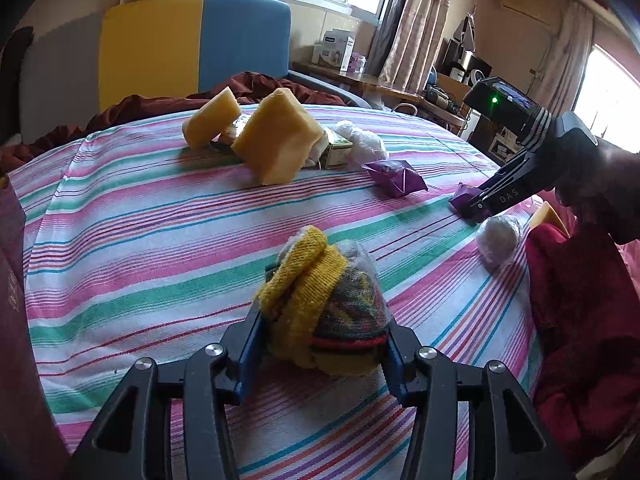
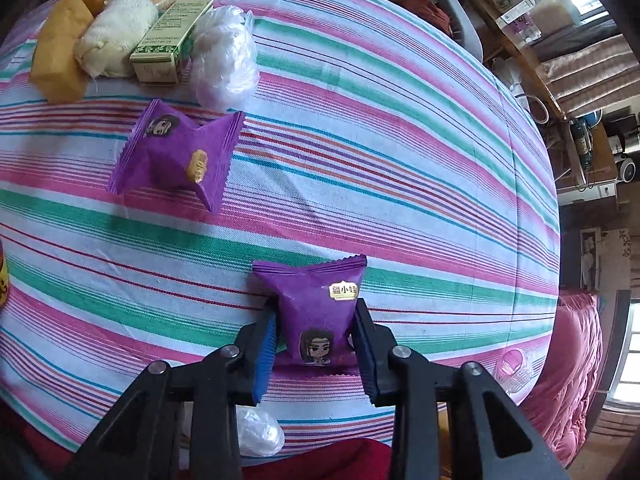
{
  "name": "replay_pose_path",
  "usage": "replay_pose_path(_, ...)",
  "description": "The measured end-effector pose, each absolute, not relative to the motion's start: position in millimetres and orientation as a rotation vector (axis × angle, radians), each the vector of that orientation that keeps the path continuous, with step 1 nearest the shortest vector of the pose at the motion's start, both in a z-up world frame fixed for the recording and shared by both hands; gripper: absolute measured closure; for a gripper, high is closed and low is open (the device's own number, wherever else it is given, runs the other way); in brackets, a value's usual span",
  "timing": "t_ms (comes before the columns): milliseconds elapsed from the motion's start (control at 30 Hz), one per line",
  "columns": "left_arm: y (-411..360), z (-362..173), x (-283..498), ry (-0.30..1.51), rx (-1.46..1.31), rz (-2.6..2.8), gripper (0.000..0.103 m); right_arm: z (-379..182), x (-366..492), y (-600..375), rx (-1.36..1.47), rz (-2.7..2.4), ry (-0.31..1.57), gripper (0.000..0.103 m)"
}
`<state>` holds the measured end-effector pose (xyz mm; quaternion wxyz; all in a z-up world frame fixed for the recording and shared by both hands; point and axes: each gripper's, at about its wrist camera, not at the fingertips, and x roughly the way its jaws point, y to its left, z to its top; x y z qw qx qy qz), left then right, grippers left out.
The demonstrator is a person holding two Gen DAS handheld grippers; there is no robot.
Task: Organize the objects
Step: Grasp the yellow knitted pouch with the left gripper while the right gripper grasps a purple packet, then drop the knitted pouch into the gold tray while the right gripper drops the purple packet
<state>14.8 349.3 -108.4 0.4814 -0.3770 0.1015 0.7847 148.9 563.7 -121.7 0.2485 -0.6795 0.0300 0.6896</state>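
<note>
My left wrist camera looked slantwise, low over the striped sheet [image 1: 140,240], close behind its claw. My right one faced steeply down. Both showed the purple packet [image 1: 396,176] [image 2: 176,156] beyond either claw.

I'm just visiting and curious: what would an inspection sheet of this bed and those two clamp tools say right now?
Surface: striped bedsheet, pink, green and white, spread flat.
Job's things: near purple snack packet between the right gripper's pads; second purple snack packet lying loose; knitted bundle in plastic wrap.
Clutter: yellow sponge blocks, green carton, cream cloth roll, white plastic-wrapped balls, in a pile at the far side.
Grippers: left gripper shut on the knitted bundle; right gripper shut on the near packet.
Cables: some on the side desk, unclear.
Surroundings: curtains, windows, yellow-blue headboard, red blanket.
</note>
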Motion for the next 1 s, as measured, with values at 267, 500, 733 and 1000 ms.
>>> replay_pose_path(267, 350, -108, 16, 0.261, -0.917, 1.919, 0.051, -83, 148, 542, -1.557, 2.108, 0.533, 0.070)
replay_pose_path(500, 341, -101, 18, 0.270, -0.966, 1.942, 0.055, -98, 137, 471, -1.593, 2.230, 0.630, 0.070)
replay_pose_path(733, 309, -75, 19, 0.203, -0.984, 1.983, 0.057, -110, 121, 454, -1.565, 2.246, 0.506, 0.070)
replay_pose_path(1000, 260, -36, 2, 0.134, -0.994, 2.098, 0.056, -109, 119, 450, -1.559, 2.246, 0.408, 0.070)
